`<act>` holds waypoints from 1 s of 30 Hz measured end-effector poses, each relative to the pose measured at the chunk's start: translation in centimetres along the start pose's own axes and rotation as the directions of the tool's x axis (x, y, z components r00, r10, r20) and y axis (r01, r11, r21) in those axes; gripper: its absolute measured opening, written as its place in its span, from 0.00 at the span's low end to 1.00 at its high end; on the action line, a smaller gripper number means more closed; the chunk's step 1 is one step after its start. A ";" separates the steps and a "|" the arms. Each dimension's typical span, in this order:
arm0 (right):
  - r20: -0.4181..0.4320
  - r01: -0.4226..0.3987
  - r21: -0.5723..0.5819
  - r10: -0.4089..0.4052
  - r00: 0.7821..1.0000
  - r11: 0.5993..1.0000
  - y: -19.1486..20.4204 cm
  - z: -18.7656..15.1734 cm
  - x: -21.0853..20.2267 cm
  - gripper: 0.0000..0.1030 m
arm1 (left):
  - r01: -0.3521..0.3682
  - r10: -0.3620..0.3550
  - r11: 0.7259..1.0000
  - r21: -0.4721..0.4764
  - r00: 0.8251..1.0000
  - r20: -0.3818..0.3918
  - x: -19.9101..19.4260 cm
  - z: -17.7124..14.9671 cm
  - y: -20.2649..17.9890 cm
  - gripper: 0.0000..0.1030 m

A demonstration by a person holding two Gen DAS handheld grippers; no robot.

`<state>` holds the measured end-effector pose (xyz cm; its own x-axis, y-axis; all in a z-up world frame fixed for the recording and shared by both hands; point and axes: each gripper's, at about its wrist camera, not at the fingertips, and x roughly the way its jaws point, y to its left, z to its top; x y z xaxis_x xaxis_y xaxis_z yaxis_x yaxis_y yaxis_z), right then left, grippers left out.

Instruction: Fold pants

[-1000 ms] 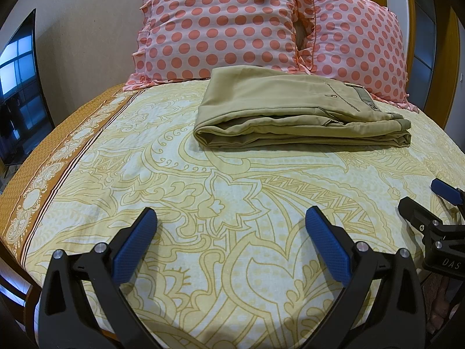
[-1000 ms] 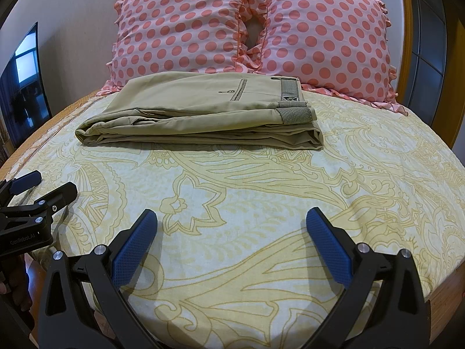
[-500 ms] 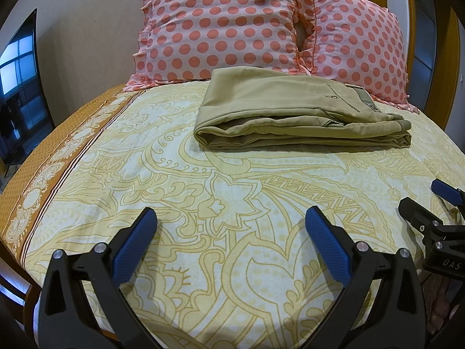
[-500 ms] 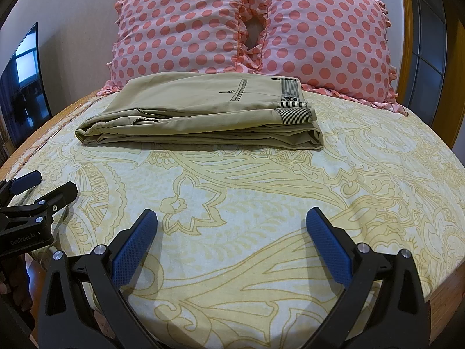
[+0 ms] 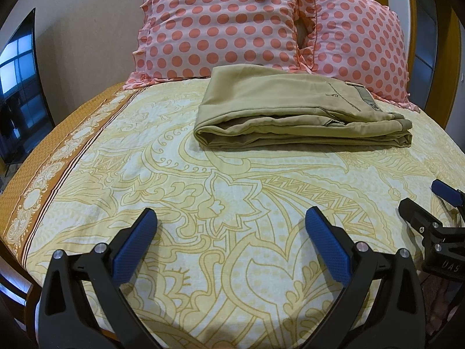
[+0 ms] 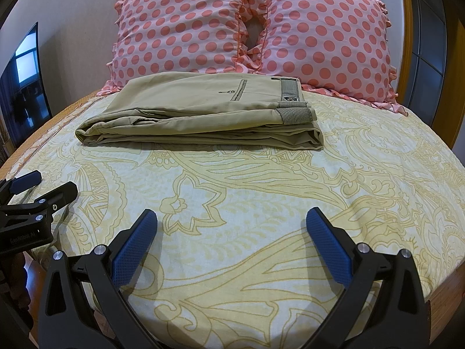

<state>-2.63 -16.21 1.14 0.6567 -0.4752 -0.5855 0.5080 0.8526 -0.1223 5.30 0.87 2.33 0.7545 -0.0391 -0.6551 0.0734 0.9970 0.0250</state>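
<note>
Khaki pants (image 5: 296, 113) lie folded in a flat rectangular stack on the bed, near the pillows; they also show in the right wrist view (image 6: 203, 116), waistband to the right. My left gripper (image 5: 229, 221) is open and empty, low over the sheet well short of the pants. My right gripper (image 6: 231, 221) is open and empty, also near the bed's front edge. Each gripper shows at the side of the other's view: the right one (image 5: 430, 203), the left one (image 6: 40, 189).
The bed has a yellow patterned sheet (image 5: 232, 192) with an orange border (image 5: 43, 174) on the left. Two pink polka-dot pillows (image 6: 186, 26) (image 6: 325, 35) lean against the headboard behind the pants. A dark TV screen (image 5: 17, 87) is at the left wall.
</note>
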 end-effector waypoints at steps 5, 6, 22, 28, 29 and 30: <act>0.000 0.000 0.000 0.000 1.000 1.000 0.0 0.0 0.0 0.99 | -0.004 0.004 1.000 -0.001 1.000 0.002 0.0 0.0 -0.2 0.98; 0.000 0.000 0.000 0.000 1.000 1.000 0.0 0.0 0.0 0.99 | -0.004 0.004 1.000 -0.001 1.000 0.003 0.0 0.0 -0.2 0.98; 0.001 -0.001 -0.001 0.001 1.000 1.000 0.0 0.0 0.0 0.99 | -0.004 0.004 1.000 -0.001 1.000 0.006 0.0 -0.1 -0.5 0.98; 0.000 -0.001 -0.001 0.001 1.000 1.000 0.0 0.0 0.0 0.99 | -0.002 0.002 1.000 0.001 1.000 0.005 0.2 0.0 -0.8 0.98; 0.000 -0.001 -0.001 0.001 1.000 1.000 0.0 0.0 0.0 0.99 | -0.002 0.002 1.000 0.001 1.000 0.006 0.2 0.0 -0.7 0.98; 0.000 -0.001 -0.001 0.001 1.000 1.000 0.0 0.0 0.0 0.99 | -0.003 0.003 1.000 0.000 1.000 0.008 0.2 0.1 -0.8 0.98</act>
<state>-2.67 -16.20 1.12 0.6575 -0.4743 -0.5854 0.5068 0.8534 -0.1222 5.44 0.06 2.21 0.7599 -0.0368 -0.6490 0.0711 0.9971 0.0267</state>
